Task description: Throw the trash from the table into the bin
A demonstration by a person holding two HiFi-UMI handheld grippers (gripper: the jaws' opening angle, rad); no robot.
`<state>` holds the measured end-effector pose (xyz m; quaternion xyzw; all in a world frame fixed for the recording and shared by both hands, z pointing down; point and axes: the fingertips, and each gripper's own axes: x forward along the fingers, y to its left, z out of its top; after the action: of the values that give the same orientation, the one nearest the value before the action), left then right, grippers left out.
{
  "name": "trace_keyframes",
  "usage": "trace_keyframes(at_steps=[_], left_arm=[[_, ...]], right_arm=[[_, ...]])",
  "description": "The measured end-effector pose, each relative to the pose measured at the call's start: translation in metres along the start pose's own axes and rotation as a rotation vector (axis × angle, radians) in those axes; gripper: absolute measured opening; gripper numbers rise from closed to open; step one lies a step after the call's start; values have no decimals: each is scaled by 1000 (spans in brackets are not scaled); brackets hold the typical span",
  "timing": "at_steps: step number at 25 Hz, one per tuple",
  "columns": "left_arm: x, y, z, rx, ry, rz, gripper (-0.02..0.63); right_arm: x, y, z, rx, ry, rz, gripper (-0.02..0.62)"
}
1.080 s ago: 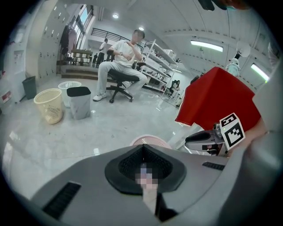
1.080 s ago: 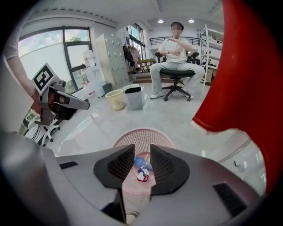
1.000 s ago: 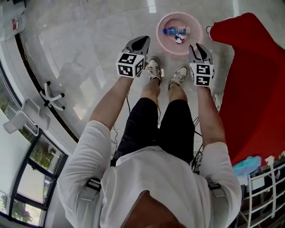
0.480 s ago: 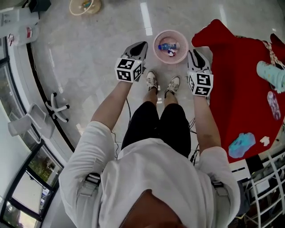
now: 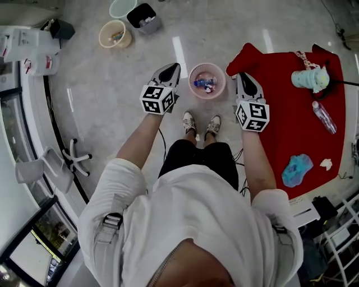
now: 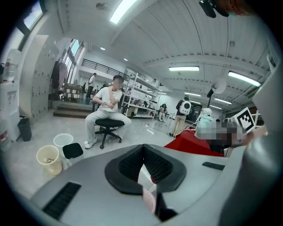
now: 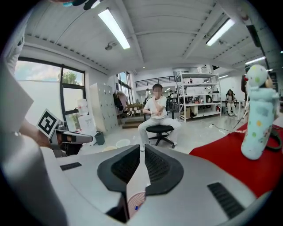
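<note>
A pink bin [image 5: 191,85] stands on the floor ahead of the person's shoes, with a blue-capped bottle [image 5: 201,83] and scraps inside. My left gripper [image 5: 173,68] hovers high to its left, shut and empty; its pads meet at the tips [image 6: 143,146]. Over the near corner of the red table [image 5: 283,117] is my right gripper [image 5: 243,76]. Its jaws have just been closing, and a thin slit with nothing in it remains [image 7: 142,148]. On the table lie a mint cup [image 5: 308,79], a clear bottle [image 5: 324,116], a blue crumpled wad [image 5: 297,170] and a white scrap [image 5: 325,163].
A beige bin [image 5: 114,35], a dark bin [image 5: 142,15] and a pale bin [image 5: 122,7] stand on the floor at the far left. A chair base [image 5: 76,160] sits by the window wall. A person [image 6: 107,112] sits on an office chair ahead. A white rack [image 5: 336,224] borders the table.
Both grippers have risen away from the pink bin, which now looks smaller and farther below. The table top with its cup, bottle, blue wad and scrap has come into view.
</note>
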<state>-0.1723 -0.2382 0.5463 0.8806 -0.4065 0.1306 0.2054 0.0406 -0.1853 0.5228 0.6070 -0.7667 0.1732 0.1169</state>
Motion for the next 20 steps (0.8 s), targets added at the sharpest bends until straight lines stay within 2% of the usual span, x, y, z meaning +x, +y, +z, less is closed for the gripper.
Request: trace_keyframes(at_steps=[6, 10, 20], left_arm=[[-26, -25, 64, 32, -96, -37, 11], [-43, -41, 97, 52, -158, -67, 11], [-61, -54, 126, 91, -207, -127, 11]], right_arm=[[-44, 3, 65, -14, -102, -16, 32], [-70, 8, 91, -41, -151, -30, 31], [-106, 18, 114, -75, -216, -88, 28]])
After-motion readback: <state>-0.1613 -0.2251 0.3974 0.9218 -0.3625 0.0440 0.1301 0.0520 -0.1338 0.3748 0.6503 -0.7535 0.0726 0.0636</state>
